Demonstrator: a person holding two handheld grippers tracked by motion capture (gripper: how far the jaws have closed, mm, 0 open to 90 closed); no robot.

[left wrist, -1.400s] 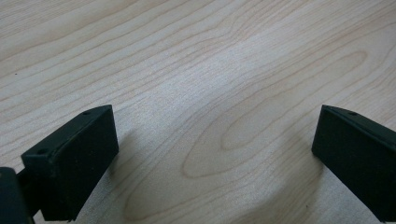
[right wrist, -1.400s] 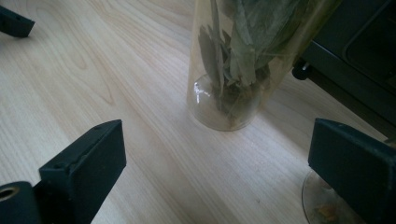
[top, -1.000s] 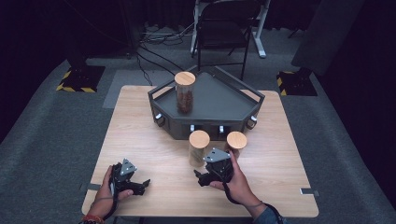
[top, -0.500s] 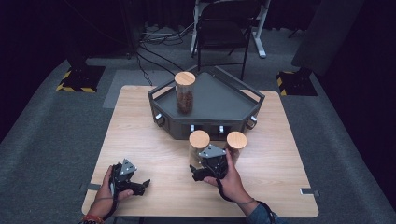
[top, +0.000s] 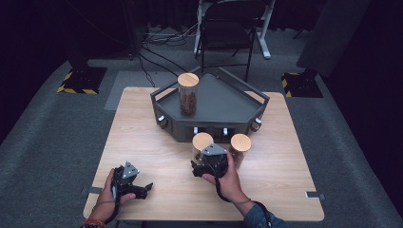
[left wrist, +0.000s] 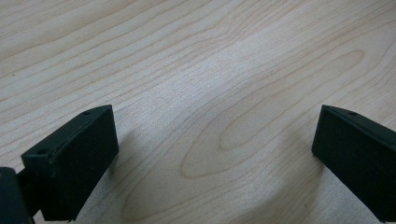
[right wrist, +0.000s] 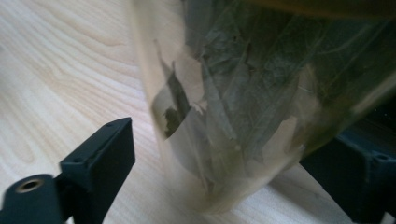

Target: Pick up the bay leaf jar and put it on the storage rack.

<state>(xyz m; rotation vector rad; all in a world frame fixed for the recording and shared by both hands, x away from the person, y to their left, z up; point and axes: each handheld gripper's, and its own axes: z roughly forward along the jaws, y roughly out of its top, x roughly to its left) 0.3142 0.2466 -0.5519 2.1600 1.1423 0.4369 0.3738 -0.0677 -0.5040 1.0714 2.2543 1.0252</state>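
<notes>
A clear jar of dried leaves (top: 202, 145) with a wooden lid stands on the table just in front of the dark tray (top: 223, 102). My right gripper (top: 203, 164) reaches around its lower part. In the right gripper view the jar (right wrist: 243, 116) sits between the two jaws; the jaws have just been closing, and a gap still shows at the left one. A second wooden-lidded jar (top: 240, 147) stands right beside it. A third jar (top: 188, 95) with brown contents stands on the tray. My left gripper (top: 145, 188) rests open near the table's front left, above bare wood (left wrist: 215, 154).
The wooden table (top: 142, 133) has bare surface at left and right of the jars. Behind the table stand a folding chair (top: 225, 33) and floor cables. Two weighted stands with yellow-black stripes (top: 78, 78) sit on the carpet at the far corners.
My right gripper has moved forward and left to the left jar, and its jaws have narrowed around it. The left hand has stayed put.
</notes>
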